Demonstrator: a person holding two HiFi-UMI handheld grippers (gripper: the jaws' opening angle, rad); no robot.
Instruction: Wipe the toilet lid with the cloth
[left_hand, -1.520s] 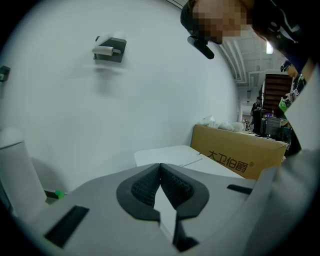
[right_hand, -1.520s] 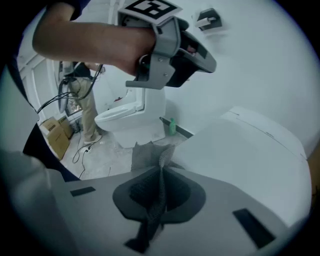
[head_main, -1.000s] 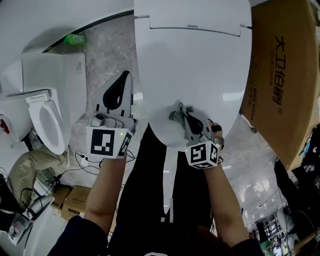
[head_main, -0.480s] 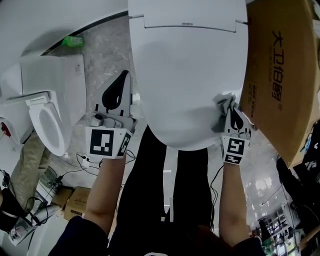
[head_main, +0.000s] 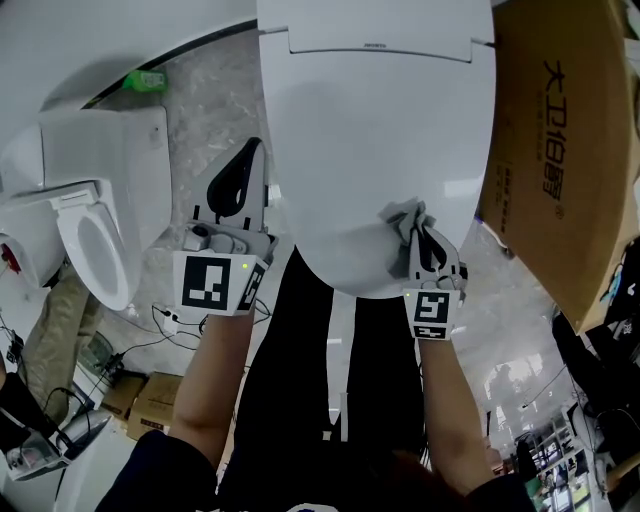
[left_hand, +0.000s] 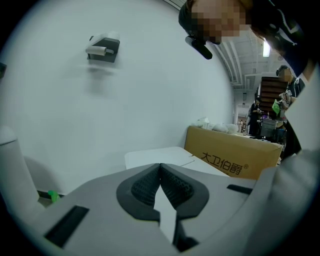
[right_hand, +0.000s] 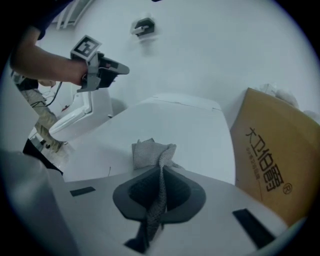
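Note:
The white toilet lid (head_main: 380, 140) is closed and fills the upper middle of the head view; it also shows in the right gripper view (right_hand: 175, 130). A grey cloth (head_main: 405, 222) lies bunched on the lid's front right part, and my right gripper (head_main: 418, 232) is shut on the grey cloth (right_hand: 150, 155), with a strip of it pinched between the jaws. My left gripper (head_main: 240, 170) is held off the lid's left side over the floor, jaws shut with nothing between them (left_hand: 161, 176).
A large brown cardboard box (head_main: 565, 160) stands close against the toilet's right side. A second toilet (head_main: 95, 215) with its seat showing stands at the left. Cables and small boxes (head_main: 150, 390) lie on the marble floor at lower left.
My right gripper dragged the cloth from the lid's front centre out to its right edge, then back left toward the front middle. The left gripper stayed put.

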